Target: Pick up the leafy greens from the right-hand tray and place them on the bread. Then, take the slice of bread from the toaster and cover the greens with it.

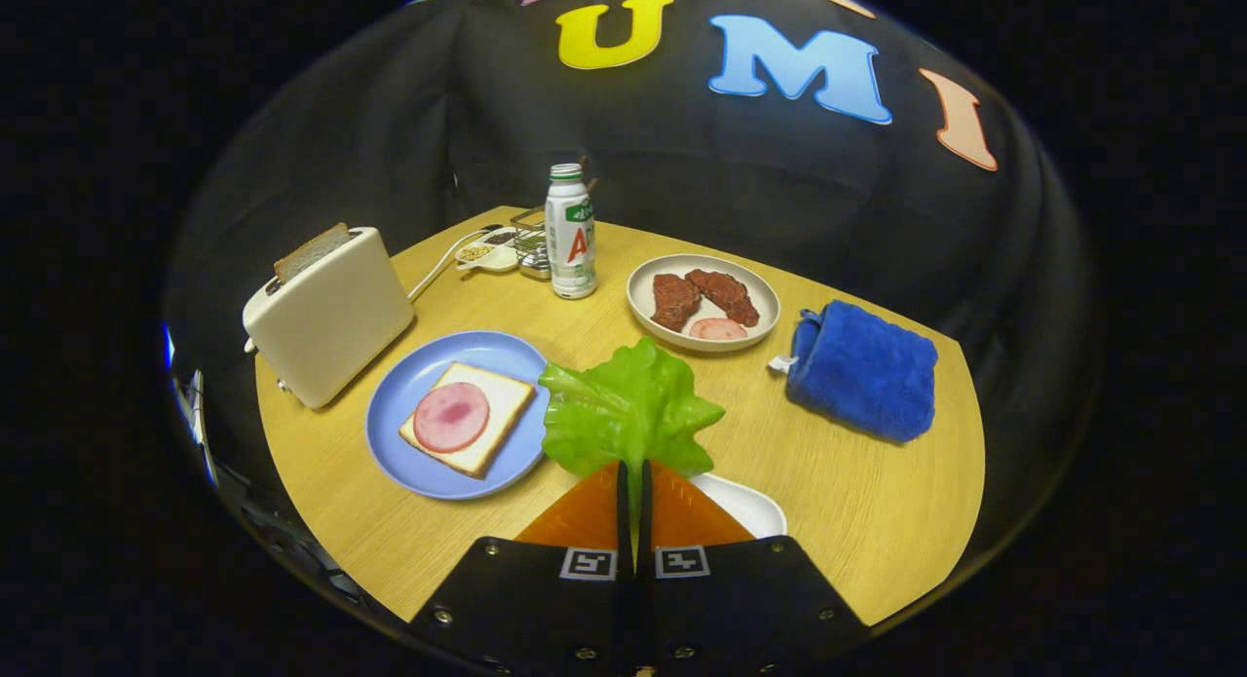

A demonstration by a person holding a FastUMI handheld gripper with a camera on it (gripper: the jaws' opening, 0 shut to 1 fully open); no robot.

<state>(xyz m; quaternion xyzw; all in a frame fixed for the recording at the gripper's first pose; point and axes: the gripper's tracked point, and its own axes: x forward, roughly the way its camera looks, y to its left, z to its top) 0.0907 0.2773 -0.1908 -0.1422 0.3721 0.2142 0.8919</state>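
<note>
My gripper (631, 468) is shut on the stem of the leafy greens (626, 407), a bright green lettuce leaf held up above the table. Under my orange fingers (585, 511) lies the white right-hand tray (748, 502), partly hidden. To the left, a blue plate (399, 404) carries a slice of bread (497, 404) topped with a round pink slice of ham (451, 416). The leaf's left edge hangs over the rim of that plate. Farther left stands a cream toaster (331, 317) with a slice of bread (312, 250) sticking out of its slot.
Beyond the leaf sits a white bowl (648, 273) with pieces of meat and ham. A white bottle (571, 234) and small condiment dishes (492, 251) stand at the back. A folded blue towel (862, 367) lies to the right on the round wooden table (848, 502).
</note>
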